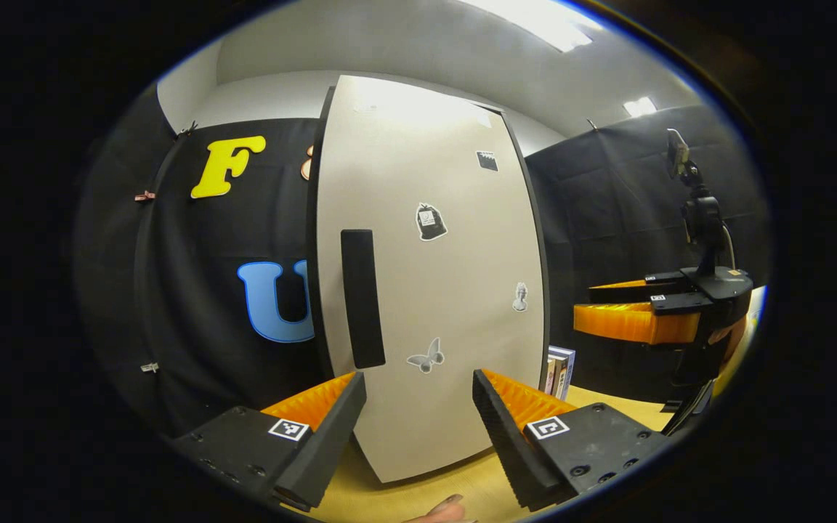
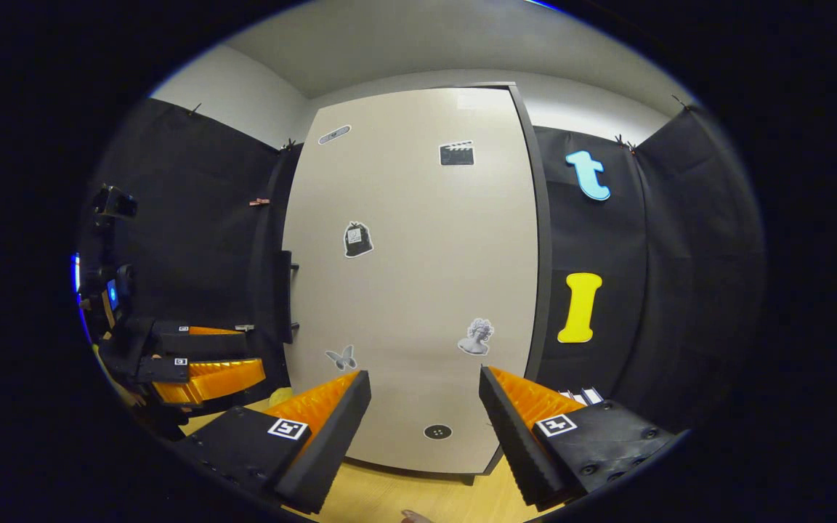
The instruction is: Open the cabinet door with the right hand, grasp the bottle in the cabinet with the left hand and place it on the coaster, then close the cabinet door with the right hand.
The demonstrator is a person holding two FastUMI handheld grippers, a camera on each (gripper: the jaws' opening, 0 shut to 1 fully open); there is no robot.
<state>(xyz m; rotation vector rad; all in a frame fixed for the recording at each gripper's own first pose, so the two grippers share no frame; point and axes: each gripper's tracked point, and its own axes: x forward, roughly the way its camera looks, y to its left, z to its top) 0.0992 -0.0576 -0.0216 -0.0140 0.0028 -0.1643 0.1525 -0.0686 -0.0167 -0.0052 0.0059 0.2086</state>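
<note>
Cabinet door point(image 2: 418, 276) shut, bottle unseen behind it. Right gripper point(image 2: 424, 428) jaws apart, holding nothing; left gripper point(image 1: 418, 428) likewise. We advise right approach handle point(image 2: 286, 296) at 9 o'clock, square-on, grip firmly.

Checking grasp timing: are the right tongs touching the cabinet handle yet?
Apart. In the left gripper view the right tongs sit well off to the side of the cabinet door, with its handle on the far edge.

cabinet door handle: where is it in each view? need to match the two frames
Left gripper view: the handle, a dark vertical bar, sits face-on near the cabinet door's left edge, above the left finger.
Right gripper view: the handle shows edge-on at the door's left edge.
Shared landmark: butterfly sticker.
</note>
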